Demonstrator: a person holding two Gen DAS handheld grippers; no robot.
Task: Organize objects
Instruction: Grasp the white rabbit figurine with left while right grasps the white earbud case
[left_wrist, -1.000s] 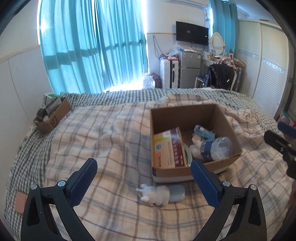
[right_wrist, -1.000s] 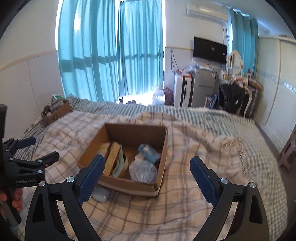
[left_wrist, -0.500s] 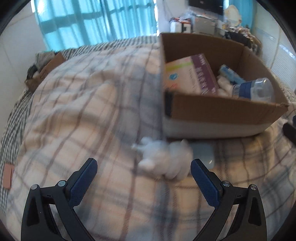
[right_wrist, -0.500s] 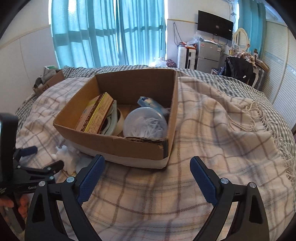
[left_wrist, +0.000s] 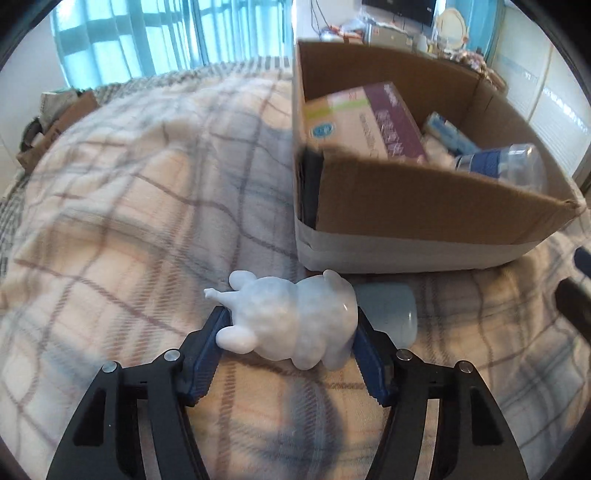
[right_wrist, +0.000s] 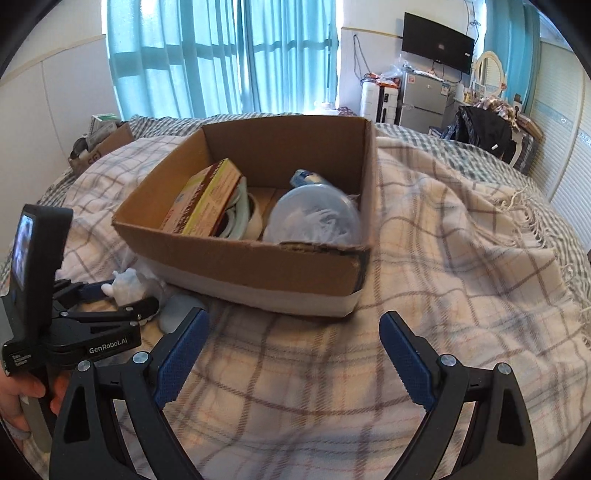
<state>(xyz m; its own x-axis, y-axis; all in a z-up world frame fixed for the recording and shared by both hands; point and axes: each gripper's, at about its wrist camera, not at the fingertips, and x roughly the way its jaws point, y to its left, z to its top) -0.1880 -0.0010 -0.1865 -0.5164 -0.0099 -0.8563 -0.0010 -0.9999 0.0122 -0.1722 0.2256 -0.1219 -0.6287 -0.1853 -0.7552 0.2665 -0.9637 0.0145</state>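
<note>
left gripper (left_wrist: 291, 334): jaws closed in on the white figurine (left_wrist: 291, 325), one blue pad at its head end, the other at its base; looks clamped, though with the blur I can't swear both pads are fully seated.
white figurine: lying on its side on the plaid blanket (left_wrist: 129, 221), just in front of the cardboard box (left_wrist: 424, 218), near the box's front left corner.
pale blue cap thing (left_wrist: 391, 310): just beside the figurine's base, also in front of the box – can't tell if it's attached.
right gripper (right_wrist: 291, 354): jaws wide apart, nothing between them, hovering over the blanket in front of the box.
how I'd do the step: firm squeeze on the round body, not the thin ears, lift straight up to clear the front wall, then set it in a free spot inside the box.
inside the box: purple-and-green carton (left_wrist: 362, 122) at the left, clear jar (left_wrist: 513, 166) at the right.
left wrist view only: the actual pad contact on the figurine.
right wrist view only: the left gripper from outside, a tape roll (right_wrist: 247, 218) behind the carton – plus the whole box interior.
</note>
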